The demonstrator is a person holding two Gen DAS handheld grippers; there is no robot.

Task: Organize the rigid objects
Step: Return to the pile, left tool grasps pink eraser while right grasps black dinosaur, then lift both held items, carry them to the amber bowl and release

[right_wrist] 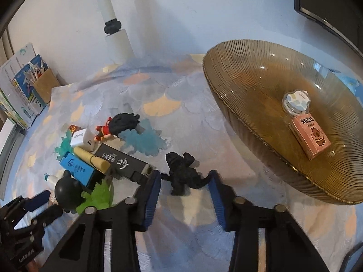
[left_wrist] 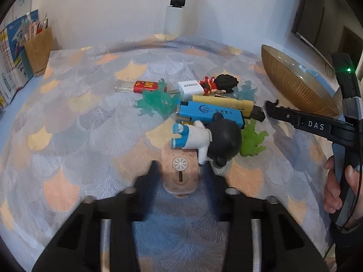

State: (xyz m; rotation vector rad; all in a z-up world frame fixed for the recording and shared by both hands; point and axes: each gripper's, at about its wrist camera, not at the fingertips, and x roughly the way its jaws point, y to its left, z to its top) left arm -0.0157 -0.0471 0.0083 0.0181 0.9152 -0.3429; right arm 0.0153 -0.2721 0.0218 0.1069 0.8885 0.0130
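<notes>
Left claw (left_wrist: 179, 170) is clamped on a pink speckled device (left_wrist: 179, 172) with a white flower dial, at the near edge of the pile on the fan-patterned tablecloth (left_wrist: 79, 117); a white charger (left_wrist: 190, 88) reads ANKER, the other tool's arm reads DAS, and a blue box (left_wrist: 209, 112) carries print too small to read. From the right wrist, the right claw (right_wrist: 185, 180) has its blue pads touching a black dinosaur figure (right_wrist: 182, 174) at both ends, just beside the amber ribbed glass bowl (right_wrist: 238, 68), which holds a pink carton (right_wrist: 310, 139) and a small round blister pack (right_wrist: 296, 102); a brown pen holder (right_wrist: 44, 86) and books stand against the white wall
</notes>
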